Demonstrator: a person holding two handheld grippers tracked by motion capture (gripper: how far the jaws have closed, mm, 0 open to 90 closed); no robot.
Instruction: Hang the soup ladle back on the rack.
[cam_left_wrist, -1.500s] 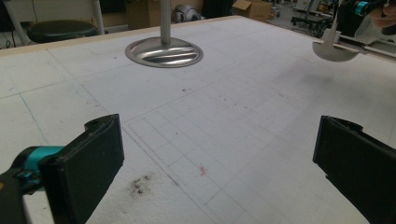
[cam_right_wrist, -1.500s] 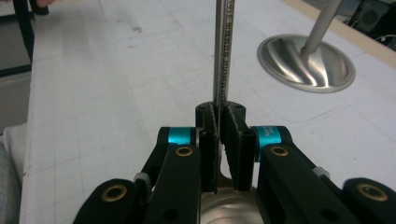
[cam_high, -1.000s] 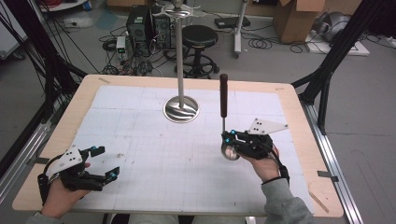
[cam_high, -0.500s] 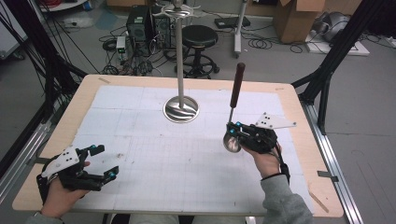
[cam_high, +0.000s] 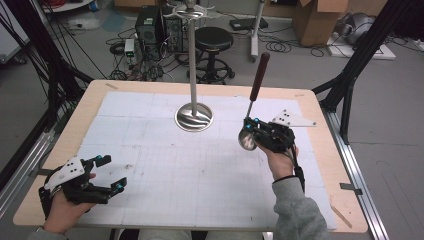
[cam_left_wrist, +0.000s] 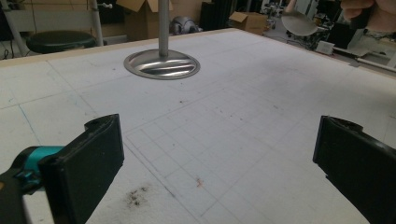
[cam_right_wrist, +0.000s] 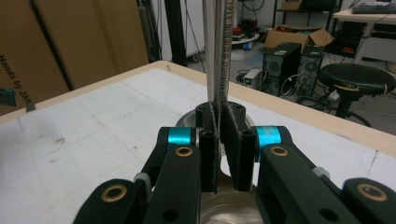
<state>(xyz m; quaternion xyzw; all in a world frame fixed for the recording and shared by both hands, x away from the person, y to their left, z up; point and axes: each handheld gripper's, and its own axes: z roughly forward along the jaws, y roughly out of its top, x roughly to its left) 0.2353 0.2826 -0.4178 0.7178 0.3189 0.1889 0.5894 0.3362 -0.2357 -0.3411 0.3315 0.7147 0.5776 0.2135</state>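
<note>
The table (cam_high: 325, 165), a pale wooden top covered with a white gridded sheet, stood among black frame legs, with a black stool (cam_high: 214, 40) and a cardboard box (cam_high: 320, 20) on the floor beyond its far edge. Near the middle of the far half stood a metal stand (cam_high: 193, 116): a round, shiny base with a thin upright pole rising from it. In the left gripper view that base (cam_left_wrist: 162, 64) lay well ahead on the sheet.

The right gripper (cam_high: 250, 131) was held above the right half of the table, to the right of the stand and apart from it. Its jaws were closed tight on the thin metal shaft of a ladle (cam_high: 251, 107), just above the bowl, so that the dark handle pointed up and away, slightly tilted to the right. The right gripper view showed the shaft (cam_right_wrist: 223, 56) pinched between the two black pads.

The left gripper (cam_high: 112, 175) rested low at the near left corner of the table, its jaws spread wide with nothing between them.
</note>
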